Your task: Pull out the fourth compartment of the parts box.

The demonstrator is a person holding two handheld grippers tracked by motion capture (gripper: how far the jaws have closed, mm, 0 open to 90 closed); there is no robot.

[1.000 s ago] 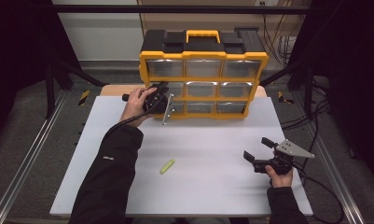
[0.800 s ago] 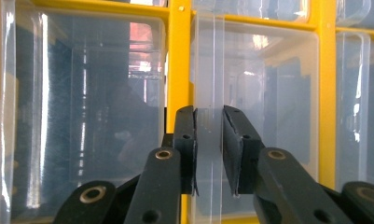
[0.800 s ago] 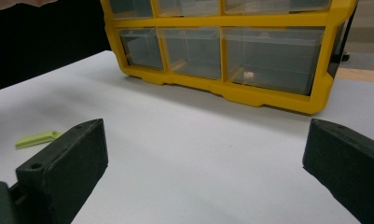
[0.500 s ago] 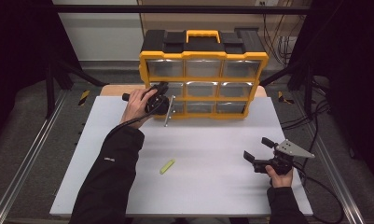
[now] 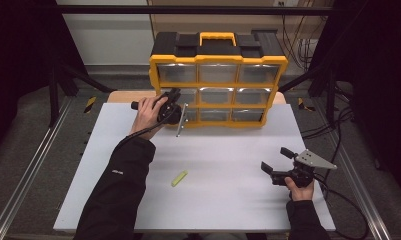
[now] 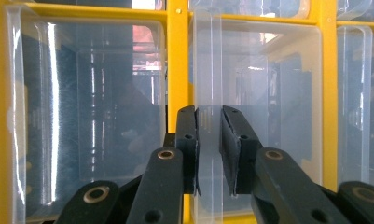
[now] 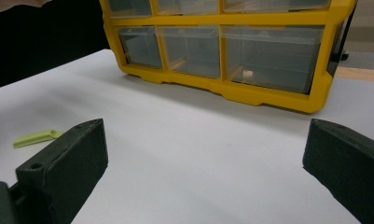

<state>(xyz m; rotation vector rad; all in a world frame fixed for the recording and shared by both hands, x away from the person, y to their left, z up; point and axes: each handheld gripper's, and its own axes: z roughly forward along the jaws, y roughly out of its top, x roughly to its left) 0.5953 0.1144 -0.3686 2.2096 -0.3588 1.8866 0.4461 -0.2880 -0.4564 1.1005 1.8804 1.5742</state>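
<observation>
- The drawer cabinet (image 5: 218, 80) stands at the far edge of the bench (image 5: 228, 150).
- The left gripper (image 5: 175, 111) is at its lower left drawer handle (image 6: 208, 93).
- The small stick (image 5: 179, 178) lies near the middle, well before the cabinet.
- The right gripper (image 5: 278, 160) is at the near right.

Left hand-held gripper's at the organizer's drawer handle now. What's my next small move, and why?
Probably pull straight back. The left hand-held gripper has its pads on the clear drawer handle, and that drawer of the yellow organizer looks barely out.

Left gripper (image 6: 209, 149) jaws nearly closed, arm extended; right gripper (image 5: 280, 159) jaws wide.
</observation>
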